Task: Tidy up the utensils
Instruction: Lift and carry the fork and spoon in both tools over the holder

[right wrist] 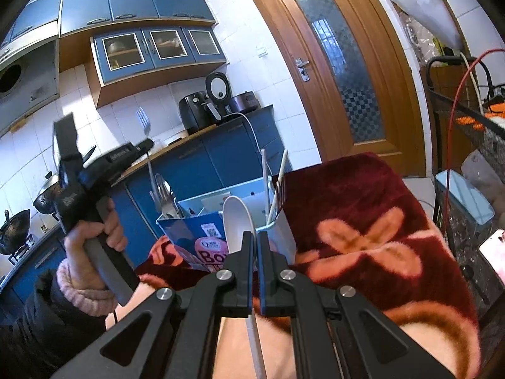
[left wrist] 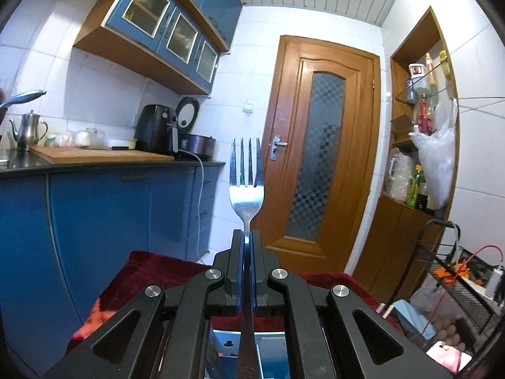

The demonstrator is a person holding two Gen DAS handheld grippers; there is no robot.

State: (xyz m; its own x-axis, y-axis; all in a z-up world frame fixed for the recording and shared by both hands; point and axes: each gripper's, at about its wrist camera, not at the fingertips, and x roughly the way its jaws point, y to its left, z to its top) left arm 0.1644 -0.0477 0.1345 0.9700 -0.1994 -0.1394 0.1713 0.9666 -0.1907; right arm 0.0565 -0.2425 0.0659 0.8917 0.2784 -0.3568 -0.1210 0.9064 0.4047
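We log the left gripper (left wrist: 246, 233) clamped tight on a metal fork (left wrist: 246, 180) at the neck, tines up, raised above the red floral blanket (right wrist: 363, 208). We note the right gripper (right wrist: 255, 237) pinched narrow on a white plastic spoon (right wrist: 237, 221), bowl just before the blue utensil box (right wrist: 192, 227) holding cutlery.

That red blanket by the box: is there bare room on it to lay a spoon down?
Yes: the blanket lies bare right of the box, up to the wire rack. The box is crowded with cutlery, and the counter is cluttered too.
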